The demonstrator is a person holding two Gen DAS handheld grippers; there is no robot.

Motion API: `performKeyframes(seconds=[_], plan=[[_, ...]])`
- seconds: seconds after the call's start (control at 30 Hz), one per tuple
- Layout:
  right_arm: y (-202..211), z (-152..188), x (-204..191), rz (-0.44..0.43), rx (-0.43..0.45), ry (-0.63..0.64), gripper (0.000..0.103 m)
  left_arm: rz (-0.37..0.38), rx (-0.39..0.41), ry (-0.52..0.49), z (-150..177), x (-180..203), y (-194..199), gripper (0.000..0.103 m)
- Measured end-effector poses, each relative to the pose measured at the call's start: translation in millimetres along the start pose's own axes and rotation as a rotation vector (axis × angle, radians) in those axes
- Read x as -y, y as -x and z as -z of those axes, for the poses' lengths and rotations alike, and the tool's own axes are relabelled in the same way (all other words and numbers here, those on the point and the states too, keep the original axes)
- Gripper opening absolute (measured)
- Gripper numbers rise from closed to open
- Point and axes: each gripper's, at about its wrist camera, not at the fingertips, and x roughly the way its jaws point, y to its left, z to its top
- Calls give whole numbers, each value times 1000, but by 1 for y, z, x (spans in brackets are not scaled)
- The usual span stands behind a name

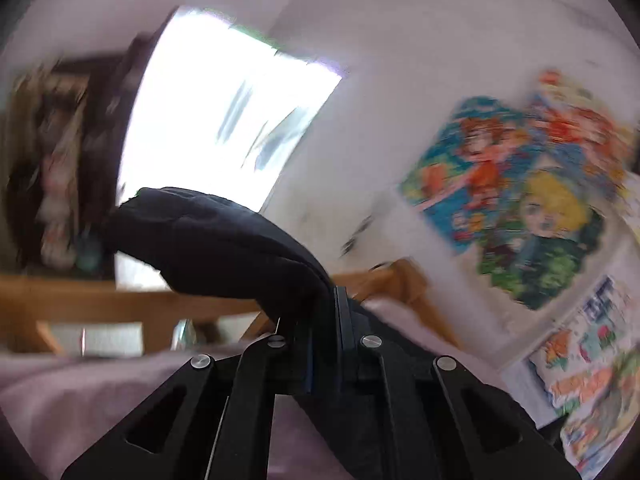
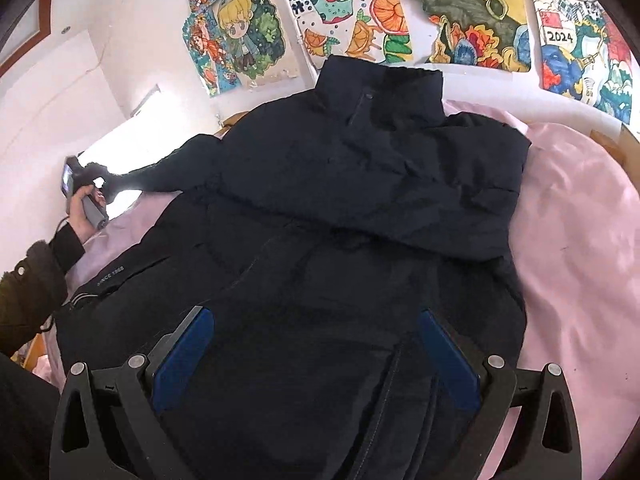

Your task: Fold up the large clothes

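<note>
A dark navy puffer jacket [image 2: 352, 208] lies front-up on a pink bedsheet [image 2: 576, 240]. Its long axis runs from the hem, nearest the right wrist camera, up to the stand-up collar [image 2: 380, 84], which points toward a white wall hung with colourful drawings [image 2: 460, 12]. One sleeve is folded across the chest. The other sleeve [image 2: 168, 176] stretches out sideways to the left of that view, where a person's hand [image 2: 86, 208] holds the left gripper [image 2: 100, 176].

In the blurred left wrist view, the left gripper [image 1: 326, 320] has its jaws closed tight on the cuff end of the sleeve [image 1: 208, 240], which bulges above the fingers. A wooden bed frame [image 1: 120, 304] shows behind it.

The right gripper [image 2: 316, 344] hovers over the jacket's lower front, jaws spread wide, gripping nothing.
</note>
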Motion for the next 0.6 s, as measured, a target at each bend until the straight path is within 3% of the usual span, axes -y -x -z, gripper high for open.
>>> performKeyframes(seconds=[0.17,0.3,0.43,0.6], plan=[[11,-2,12,53,78,-5,103,182,105,-245,3,92,47,5],[18,-3,27,82,110,-51,103,354,163,-446,25,167,91,5],[26,-3,42,93,137,-101,103,503,158,-608,61,230,122,5],[34,-2,56,127,165,-132,103,690,102,-821,134,292,140,5]])
